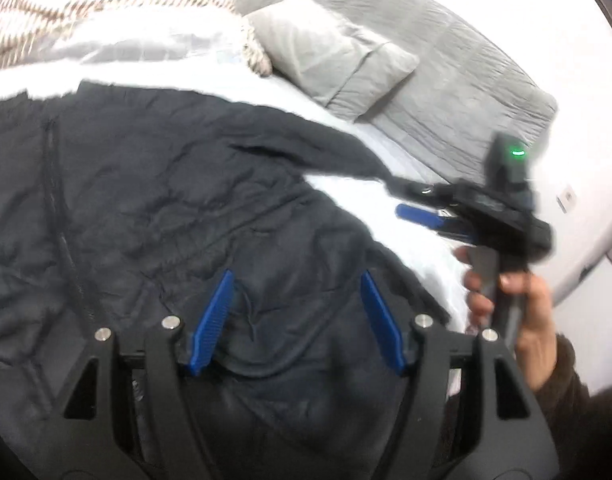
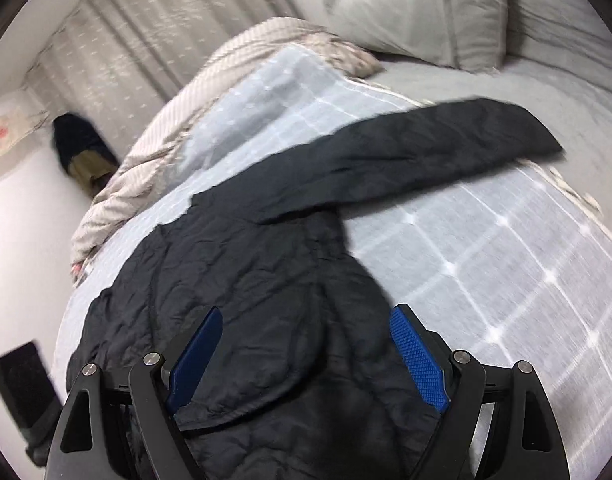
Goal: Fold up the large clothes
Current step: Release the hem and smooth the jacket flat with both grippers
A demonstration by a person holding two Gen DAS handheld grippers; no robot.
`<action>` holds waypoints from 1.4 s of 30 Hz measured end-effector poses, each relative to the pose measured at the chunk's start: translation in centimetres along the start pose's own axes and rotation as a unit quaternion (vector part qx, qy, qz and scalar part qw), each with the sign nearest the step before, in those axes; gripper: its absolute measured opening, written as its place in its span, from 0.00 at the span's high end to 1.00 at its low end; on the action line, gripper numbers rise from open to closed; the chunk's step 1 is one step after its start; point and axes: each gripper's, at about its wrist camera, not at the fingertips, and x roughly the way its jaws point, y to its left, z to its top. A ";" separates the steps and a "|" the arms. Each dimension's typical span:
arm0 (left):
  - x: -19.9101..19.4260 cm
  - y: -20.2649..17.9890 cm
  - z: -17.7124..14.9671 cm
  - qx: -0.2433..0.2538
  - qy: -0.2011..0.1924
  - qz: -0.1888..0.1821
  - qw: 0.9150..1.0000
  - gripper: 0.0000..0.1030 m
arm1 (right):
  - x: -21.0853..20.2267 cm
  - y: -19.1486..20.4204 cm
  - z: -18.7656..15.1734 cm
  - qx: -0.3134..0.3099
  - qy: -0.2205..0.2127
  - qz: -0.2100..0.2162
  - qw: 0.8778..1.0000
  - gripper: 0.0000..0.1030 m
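1. Left hand-held gripper (image 1: 296, 312) released, blue pads apart above the crumpled black quilted jacket (image 1: 166, 208).
2. Right hand-held gripper (image 2: 306, 354) likewise released over the jacket hem.
3. Jacket lies on the pale checked bed cover (image 2: 505, 264); one sleeve (image 2: 445, 144) stretches toward the grey pillow (image 2: 417, 12); bare cover beside it.

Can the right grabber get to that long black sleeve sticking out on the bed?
Probably yes. The right gripper is open above the black jacket, and the sleeve lies flat on the bedspread ahead, uncovered.
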 end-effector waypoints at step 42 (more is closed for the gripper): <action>-14.5 25.7 4.1 -0.112 -0.056 0.314 0.941 0.19 | 8.0 15.9 -5.6 -0.172 0.018 -0.031 0.985 0.08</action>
